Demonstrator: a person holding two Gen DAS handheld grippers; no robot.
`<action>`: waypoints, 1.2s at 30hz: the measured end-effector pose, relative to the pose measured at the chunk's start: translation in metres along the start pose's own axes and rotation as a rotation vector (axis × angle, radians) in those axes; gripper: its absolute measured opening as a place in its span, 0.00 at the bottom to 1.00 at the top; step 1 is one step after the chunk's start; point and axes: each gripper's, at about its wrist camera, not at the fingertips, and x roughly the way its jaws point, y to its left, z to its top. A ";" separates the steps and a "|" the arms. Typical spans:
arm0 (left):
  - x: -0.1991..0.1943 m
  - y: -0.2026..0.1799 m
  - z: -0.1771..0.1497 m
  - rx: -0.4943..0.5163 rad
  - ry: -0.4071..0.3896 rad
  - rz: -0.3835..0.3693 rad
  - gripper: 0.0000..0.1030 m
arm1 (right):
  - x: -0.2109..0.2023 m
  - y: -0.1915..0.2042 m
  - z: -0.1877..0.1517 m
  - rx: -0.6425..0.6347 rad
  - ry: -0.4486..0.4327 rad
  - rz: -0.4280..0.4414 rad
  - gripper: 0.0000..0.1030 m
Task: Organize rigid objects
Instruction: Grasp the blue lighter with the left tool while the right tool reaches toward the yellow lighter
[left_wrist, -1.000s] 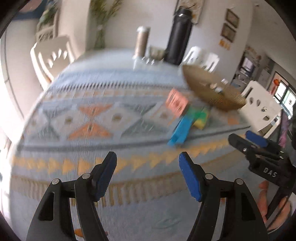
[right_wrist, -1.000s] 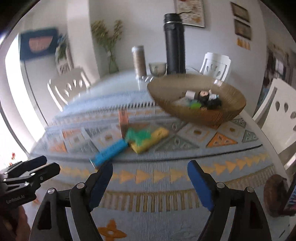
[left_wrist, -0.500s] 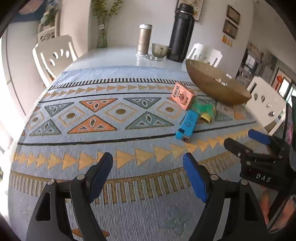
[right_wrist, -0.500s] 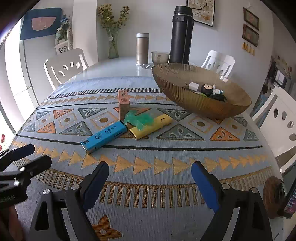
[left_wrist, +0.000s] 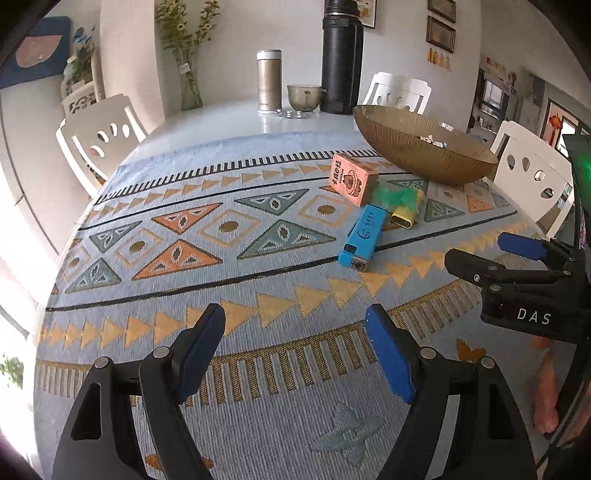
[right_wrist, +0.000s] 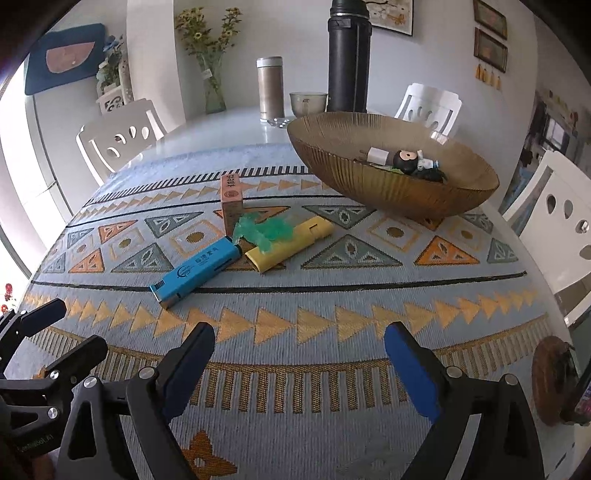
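On the patterned blue tablecloth (right_wrist: 295, 332), four loose things lie bunched near the amber ribbed bowl (right_wrist: 388, 192): one blue lighter (right_wrist: 197, 271), one yellow lighter (right_wrist: 291, 242), one pink-orange carton (right_wrist: 232, 201) standing on edge, and one crumpled green translucent piece (right_wrist: 266, 230) draped over the yellow lighter, hiding its middle. What the green piece is I cannot make out. From the left wrist view the yellow lighter (left_wrist: 405, 217) is mostly covered, with only its near end showing, while the carton (left_wrist: 352, 180) shows a cartoon face and print too small to read. Inside the bowl sit several small items: one white cylinder (right_wrist: 376, 155), one dark round figure (right_wrist: 404, 160), and darker bits beside it that blur together, so their count is unclear.

Both tools hang low over the near edge of the cloth, well apart from the pile. Left gripper (left_wrist: 295, 347) stands wide with nothing between its blue pads. Right gripper (right_wrist: 299, 365) stands wider, its jaws having just been opening, also empty. Each tool's body is cut off by the frame's lower edge.

Behind, on the bare tabletop, stand one black flask (right_wrist: 349, 62), one steel tumbler (right_wrist: 270, 88) and one glass cup (right_wrist: 308, 102). One vase of flowers (right_wrist: 212, 62) stands farther back. Three white chairs surround the table, each partly cropped.
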 end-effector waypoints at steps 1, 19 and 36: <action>0.000 0.000 0.000 -0.001 -0.001 -0.001 0.75 | 0.000 0.000 0.000 0.003 -0.001 0.000 0.90; 0.068 -0.035 0.057 0.197 0.187 -0.185 0.59 | 0.014 -0.057 0.009 0.315 0.067 0.178 0.89; 0.054 0.010 0.053 0.034 0.093 -0.161 0.21 | 0.070 0.014 0.060 0.169 0.128 0.015 0.67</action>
